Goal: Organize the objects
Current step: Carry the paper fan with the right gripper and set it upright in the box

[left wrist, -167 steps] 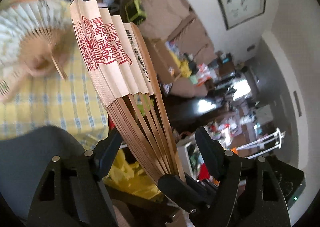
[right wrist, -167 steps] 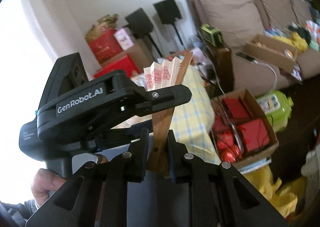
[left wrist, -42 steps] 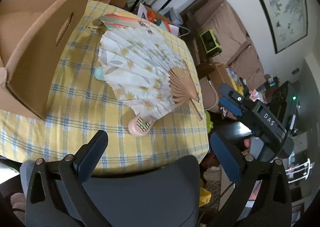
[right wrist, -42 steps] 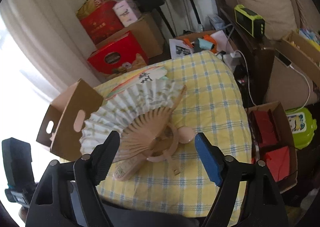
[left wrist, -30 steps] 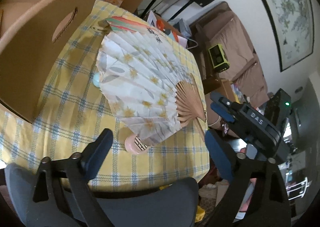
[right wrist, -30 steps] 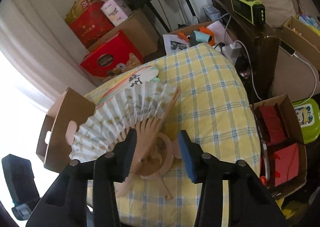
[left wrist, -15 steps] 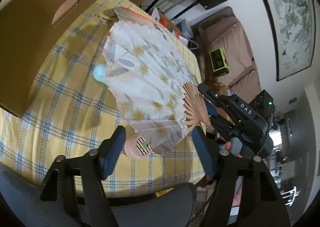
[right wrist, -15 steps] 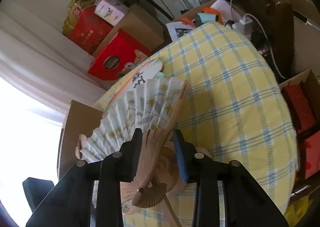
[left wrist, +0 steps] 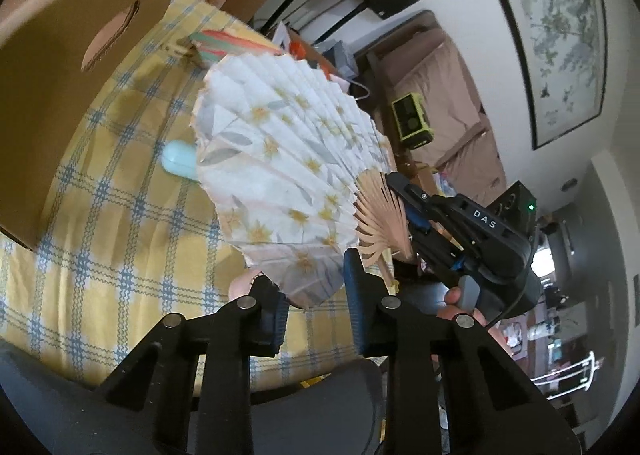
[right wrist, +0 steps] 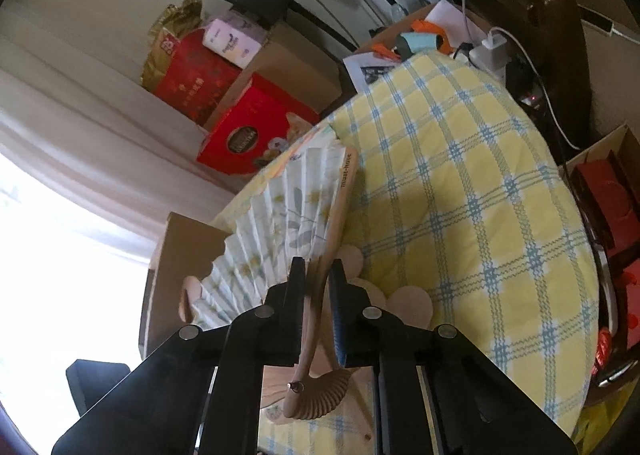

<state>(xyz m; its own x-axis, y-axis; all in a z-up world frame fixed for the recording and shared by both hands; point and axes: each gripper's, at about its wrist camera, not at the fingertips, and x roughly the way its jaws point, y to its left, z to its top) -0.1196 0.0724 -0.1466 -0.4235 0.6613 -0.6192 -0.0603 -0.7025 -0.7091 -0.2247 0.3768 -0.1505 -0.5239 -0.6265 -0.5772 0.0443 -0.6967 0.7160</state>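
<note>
A white folding fan (left wrist: 280, 159) with yellow flowers is spread open above the yellow checked tablecloth (left wrist: 120, 255). My right gripper (right wrist: 318, 271) is shut on its wooden outer stick (right wrist: 340, 207), just above the pivot. The left wrist view shows the same right gripper (left wrist: 404, 203) clamped on the fan's ribs. My left gripper (left wrist: 312, 287) has the fan's lower paper edge between its fingers. Its jaws are closing, and I cannot see the pads pressing.
An open cardboard box (left wrist: 60, 55) stands on the table's left side. Under the folding fan lie a colourful fan (left wrist: 228, 43), a pale blue handle (left wrist: 178, 159) and pinkish round fans (right wrist: 412, 303). A grey chair back (left wrist: 320, 415) is below. Red boxes (right wrist: 248, 131) lie beyond the table.
Both pairs of jaws have narrowed. The right ones closed on the fan's outer stick, the left ones drew in around its lower edge. The fan now stands tilted up off the cloth.
</note>
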